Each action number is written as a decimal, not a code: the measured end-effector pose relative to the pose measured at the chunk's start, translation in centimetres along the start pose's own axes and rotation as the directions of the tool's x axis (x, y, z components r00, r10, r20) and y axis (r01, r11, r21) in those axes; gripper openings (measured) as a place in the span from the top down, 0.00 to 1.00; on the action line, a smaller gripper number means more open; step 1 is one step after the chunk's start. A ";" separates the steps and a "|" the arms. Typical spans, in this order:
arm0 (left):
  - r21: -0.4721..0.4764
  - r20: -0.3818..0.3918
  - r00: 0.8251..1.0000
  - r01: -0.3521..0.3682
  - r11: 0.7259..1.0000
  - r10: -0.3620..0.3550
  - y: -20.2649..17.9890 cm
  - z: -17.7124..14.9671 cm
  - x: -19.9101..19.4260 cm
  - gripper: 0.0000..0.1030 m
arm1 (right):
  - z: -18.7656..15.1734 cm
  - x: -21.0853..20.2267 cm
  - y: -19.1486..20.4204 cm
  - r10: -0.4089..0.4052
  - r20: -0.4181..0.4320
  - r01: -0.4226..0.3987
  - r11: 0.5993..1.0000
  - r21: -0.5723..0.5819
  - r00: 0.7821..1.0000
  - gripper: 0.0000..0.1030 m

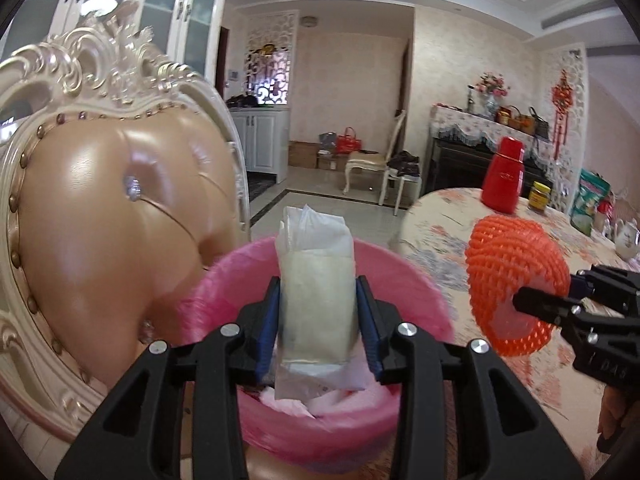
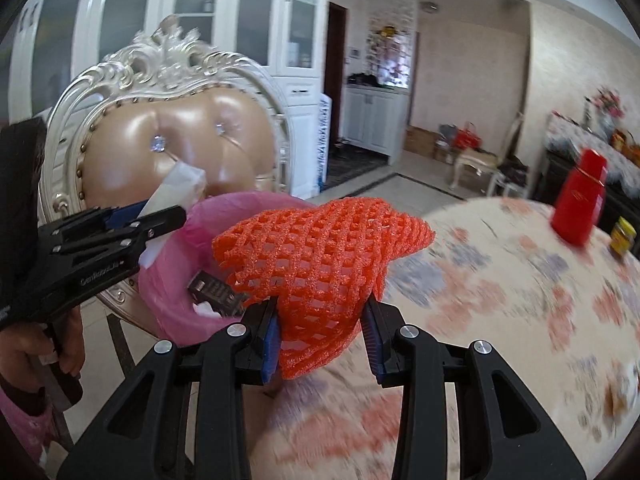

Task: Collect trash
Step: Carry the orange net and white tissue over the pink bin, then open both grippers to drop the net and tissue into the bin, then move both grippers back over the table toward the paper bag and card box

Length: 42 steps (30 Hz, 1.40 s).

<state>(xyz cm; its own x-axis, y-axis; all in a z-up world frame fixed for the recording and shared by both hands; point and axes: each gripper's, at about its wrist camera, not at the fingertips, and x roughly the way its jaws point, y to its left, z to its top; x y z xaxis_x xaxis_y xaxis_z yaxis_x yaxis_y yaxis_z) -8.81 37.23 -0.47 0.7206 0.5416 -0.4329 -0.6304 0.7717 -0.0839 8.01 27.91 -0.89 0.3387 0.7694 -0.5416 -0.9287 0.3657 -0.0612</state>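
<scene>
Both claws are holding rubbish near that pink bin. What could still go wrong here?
The left gripper holds the clear plastic wrapper over the pink-lined bin; being light, it might drift onto the rim when let go. The right gripper holds the orange foam net beside the bin, above the floral tablecloth; released now, it would probably miss.

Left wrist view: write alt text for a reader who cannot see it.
The left gripper clamps a pale plastic packet above a pink-lined trash bin. At right, the right gripper holds an orange foam net over a floral-clothed table. An ornate chair stands behind the bin.
</scene>
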 end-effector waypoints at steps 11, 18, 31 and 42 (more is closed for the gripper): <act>0.009 -0.023 0.997 -0.073 0.997 0.073 2.5 1.0 3.2 0.45 | 2.8 5.5 1.6 0.087 -0.035 -0.089 0.994 -0.070 0.996 0.56; 0.020 0.003 0.987 -0.160 0.987 0.160 3.1 0.4 2.7 0.26 | 2.2 6.4 1.1 0.088 -0.054 -0.091 0.994 -0.060 0.995 0.40; 0.084 0.035 0.995 -0.100 0.991 0.098 -2.6 -1.4 -0.4 0.05 | -3.1 -2.6 -5.9 -0.046 0.008 0.045 0.994 0.097 0.999 0.28; 0.281 -0.036 0.975 0.218 0.935 -0.217 -19.9 -1.9 0.0 0.05 | -10.9 -13.0 -19.3 -0.327 -0.035 0.313 0.863 0.397 0.944 0.26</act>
<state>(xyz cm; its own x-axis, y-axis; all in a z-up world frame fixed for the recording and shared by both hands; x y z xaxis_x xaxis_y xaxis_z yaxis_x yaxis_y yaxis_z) 3.19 21.30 -0.52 0.8295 0.3487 -0.4363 -0.3508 0.9331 0.0789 19.91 5.15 -1.83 0.6180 0.5888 -0.5210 -0.6351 0.7645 0.1106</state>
